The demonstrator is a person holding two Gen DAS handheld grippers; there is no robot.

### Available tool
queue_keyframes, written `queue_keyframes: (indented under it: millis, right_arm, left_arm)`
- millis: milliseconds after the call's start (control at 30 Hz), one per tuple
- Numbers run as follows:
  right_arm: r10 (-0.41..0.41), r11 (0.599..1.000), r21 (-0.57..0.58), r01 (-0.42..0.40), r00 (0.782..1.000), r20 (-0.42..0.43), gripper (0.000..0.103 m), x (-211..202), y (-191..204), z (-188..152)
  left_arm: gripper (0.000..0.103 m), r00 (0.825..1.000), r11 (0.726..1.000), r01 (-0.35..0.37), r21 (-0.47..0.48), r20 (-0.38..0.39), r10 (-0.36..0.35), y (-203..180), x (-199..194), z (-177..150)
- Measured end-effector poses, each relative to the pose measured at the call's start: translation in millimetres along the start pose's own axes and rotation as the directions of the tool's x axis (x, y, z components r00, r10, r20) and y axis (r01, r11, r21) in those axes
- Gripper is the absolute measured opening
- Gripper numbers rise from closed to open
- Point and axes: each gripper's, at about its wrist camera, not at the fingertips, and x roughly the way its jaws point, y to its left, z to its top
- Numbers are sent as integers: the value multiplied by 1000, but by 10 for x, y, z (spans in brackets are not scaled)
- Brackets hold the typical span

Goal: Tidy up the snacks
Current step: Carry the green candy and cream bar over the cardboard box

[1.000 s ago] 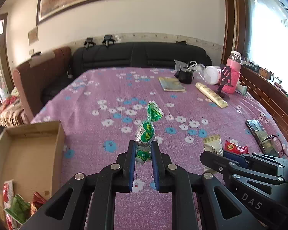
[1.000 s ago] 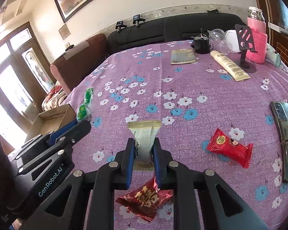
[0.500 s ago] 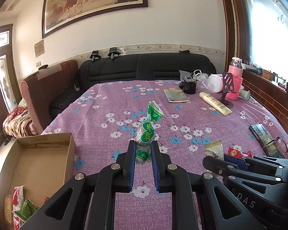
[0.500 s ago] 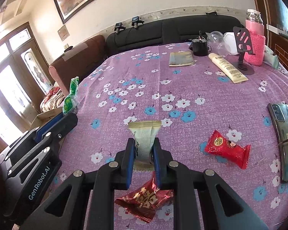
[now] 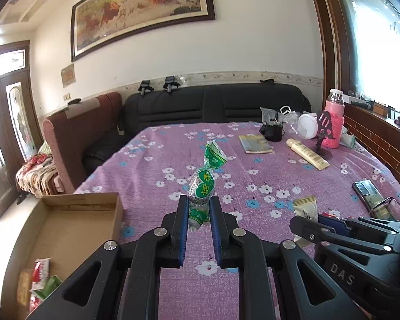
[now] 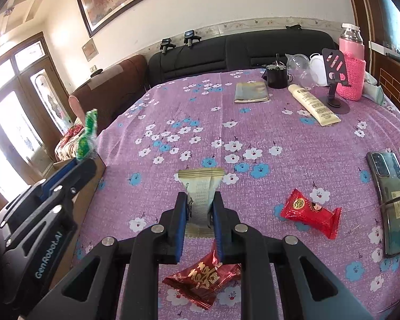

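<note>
Green candy (image 5: 202,186): clamped upright in left gripper (image 5: 198,214) jaws, above worktop (image 5: 157,165).
Beige pack (image 6: 201,196): clamped in right gripper (image 6: 199,209) jaws.
Box (image 5: 74,224): near left, beside worktop.
Red packs (image 6: 310,213): right, on worktop.

L wrist cam sits behind the left gripper (image 5: 198,208), above the table's (image 5: 253,165) near-left edge, facing the sofa (image 5: 216,104) and wall. R wrist cam rides the right gripper (image 6: 199,205), lower, closer to the cloth, same heading. Both share table, sofa, tube (image 5: 307,153) (image 6: 313,104), phone (image 5: 365,190) (image 6: 388,178); each sees the other gripper.
</note>
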Motion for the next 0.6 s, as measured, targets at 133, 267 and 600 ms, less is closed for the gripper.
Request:
queue_keyframes:
  millis: [133, 267, 600]
  right_arm:
    - [10, 1000, -10, -10, 1000, 6, 17, -30, 41, -4]
    - [26, 999, -26, -25, 1000, 11, 17, -74, 112, -31]
    - [85, 993, -87, -85, 996, -11, 18, -172, 530, -131]
  left_arm:
    - [16, 1000, 1000, -10, 5, 4, 10, 38, -142, -38]
    - [16, 1000, 1000, -28, -4, 4, 28, 147, -272, -75]
    - [16, 995, 994, -93, -57, 20, 95, 599, -525, -167]
